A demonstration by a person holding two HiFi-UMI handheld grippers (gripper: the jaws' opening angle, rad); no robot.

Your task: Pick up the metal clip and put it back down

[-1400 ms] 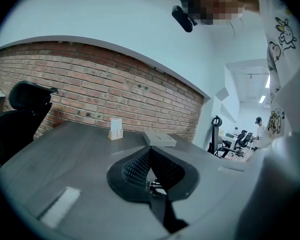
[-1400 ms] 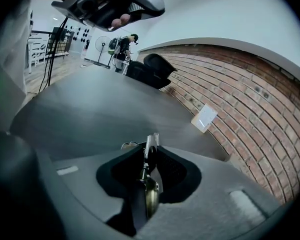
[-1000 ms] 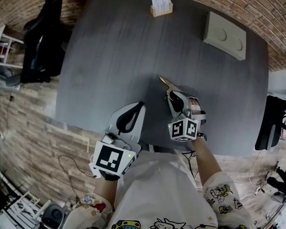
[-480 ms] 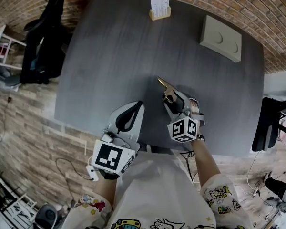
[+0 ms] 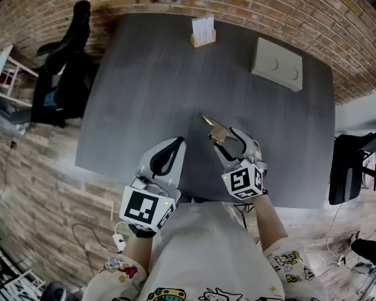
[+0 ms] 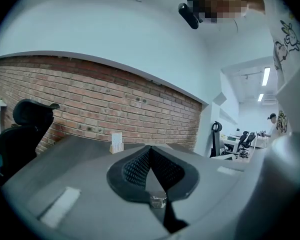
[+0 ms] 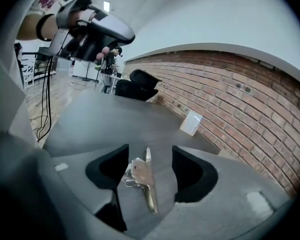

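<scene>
One metal clip [image 7: 142,176] lies flat on the dark grey table [image 5: 150,74], and two grippers are over the table's near edge. The right gripper [image 7: 150,155] is released: its jaws have just been opening and now stand wide apart. The clip shows between them, closer to the jaw at the left of the right gripper view, and neither pad presses on it. From the head view the clip [image 5: 213,128] sits just ahead of the right gripper [image 5: 229,137], its long arm pointing away from the jaws.

The left gripper [image 6: 151,151] is clenched, its two jaws meeting at the tips with nothing between them. It is beside the right gripper, on the side away from the clip, and in the head view the left gripper [image 5: 177,144] points out over bare tabletop.

Far ahead of both grippers, at the table's far edge, stands one small wooden holder [image 5: 202,36] with white cards upright in it; how many cards cannot be told. Ahead of the right gripper and off to its outer side lies one flat beige block [image 5: 276,63] with two round hollows in its top.

Two black office chairs are in view: one chair [image 5: 66,61] beyond the left gripper's outer side, the other chair [image 5: 344,168] off the right gripper's outer side.
</scene>
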